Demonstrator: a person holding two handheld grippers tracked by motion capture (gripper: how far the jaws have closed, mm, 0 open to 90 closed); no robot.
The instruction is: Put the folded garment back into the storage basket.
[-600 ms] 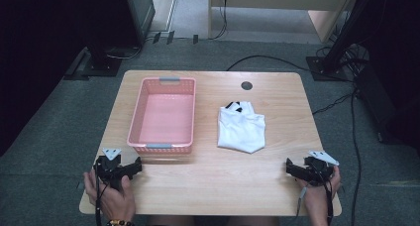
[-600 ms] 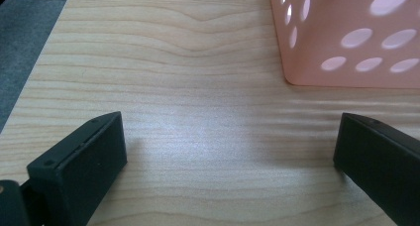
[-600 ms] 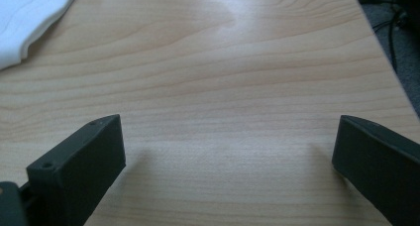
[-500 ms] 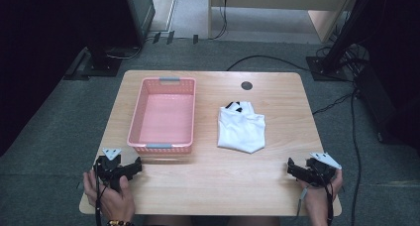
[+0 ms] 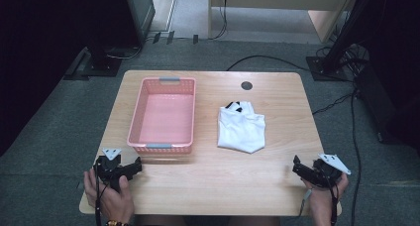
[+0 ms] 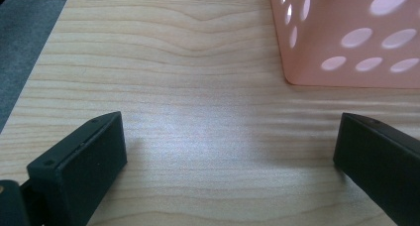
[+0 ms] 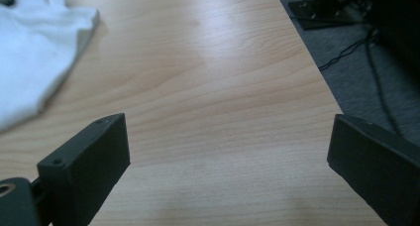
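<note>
A folded white garment (image 5: 241, 127) with a dark collar lies right of centre on the wooden table (image 5: 213, 186); its edge shows at the upper left of the right gripper view (image 7: 34, 52). A pink perforated basket (image 5: 163, 114) stands left of centre, with nothing in it; its near corner appears in the left gripper view (image 6: 346, 37). My left gripper (image 5: 134, 166) rests low at the table's front left, just short of the basket, open, nothing between its jaws (image 6: 228, 151). My right gripper (image 5: 298, 167) sits at the front right, open over bare wood (image 7: 228, 151), apart from the garment.
A round dark cable hole (image 5: 246, 85) sits near the table's far edge. Grey carpet surrounds the table, with cables (image 5: 341, 99) and a black stand base (image 5: 324, 67) at the right, and dark equipment (image 5: 106, 32) at the far left.
</note>
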